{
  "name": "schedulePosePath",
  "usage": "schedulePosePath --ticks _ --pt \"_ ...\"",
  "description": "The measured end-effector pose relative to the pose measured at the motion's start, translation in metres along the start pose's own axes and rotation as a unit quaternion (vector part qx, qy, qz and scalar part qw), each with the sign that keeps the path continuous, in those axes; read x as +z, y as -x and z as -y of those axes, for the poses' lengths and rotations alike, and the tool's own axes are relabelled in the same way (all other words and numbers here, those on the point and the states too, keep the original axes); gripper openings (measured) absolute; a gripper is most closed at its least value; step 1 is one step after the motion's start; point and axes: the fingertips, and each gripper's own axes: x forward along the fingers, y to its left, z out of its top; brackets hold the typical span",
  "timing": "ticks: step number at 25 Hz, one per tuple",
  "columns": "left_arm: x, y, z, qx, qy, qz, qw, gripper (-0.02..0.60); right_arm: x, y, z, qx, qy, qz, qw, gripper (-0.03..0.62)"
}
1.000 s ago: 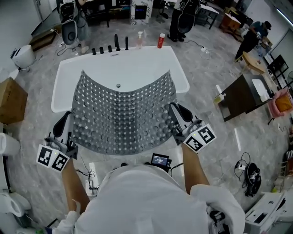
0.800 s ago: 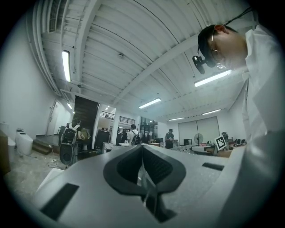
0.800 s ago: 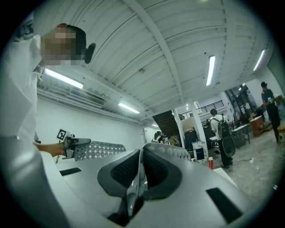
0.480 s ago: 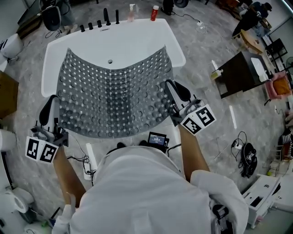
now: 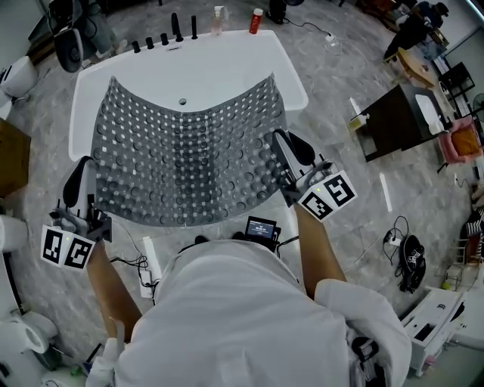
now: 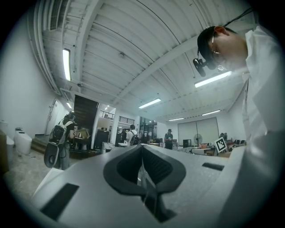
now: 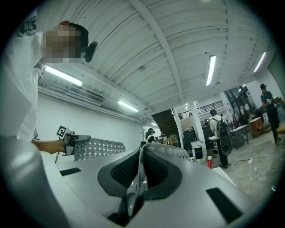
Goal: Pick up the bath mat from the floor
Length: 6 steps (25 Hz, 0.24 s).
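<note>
The grey bath mat (image 5: 181, 151), dotted with holes and suction cups, hangs in a sagging sheet over the white bathtub (image 5: 291, 75). It is stretched between my two grippers. My left gripper (image 5: 79, 172) is shut on the mat's near left corner, and my right gripper (image 5: 287, 147) is shut on its near right corner. In the left gripper view the jaws pinch a thin mat edge (image 6: 143, 176). The right gripper view shows the same pinch on the mat edge (image 7: 137, 178), with the mat (image 7: 95, 148) running away toward the other gripper.
Black taps (image 5: 175, 26), a clear bottle (image 5: 219, 13) and a red can (image 5: 256, 15) stand at the tub's far rim. A dark table (image 5: 393, 121) is at the right, a cardboard box (image 5: 11, 162) at the left. Cables (image 5: 401, 264) and a power strip (image 5: 150, 261) lie on the floor.
The head view has shifted so the tub sits higher in frame. The mat stays stretched between both grippers, with the left gripper a little further out to the left.
</note>
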Motion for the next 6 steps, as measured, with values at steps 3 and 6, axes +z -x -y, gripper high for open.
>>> schedulePosePath --ticks 3,6 --pt "0.0004 0.0015 -0.0008 0.002 -0.001 0.002 1.0 0.012 0.0008 -0.0002 -0.0001 0.001 0.001 0.002 1.0 0.043" --pt "-0.0007 0.0023 -0.0012 0.003 0.0 0.003 1.0 0.012 0.0019 -0.0006 -0.0001 0.001 0.002 0.004 1.0 0.043"
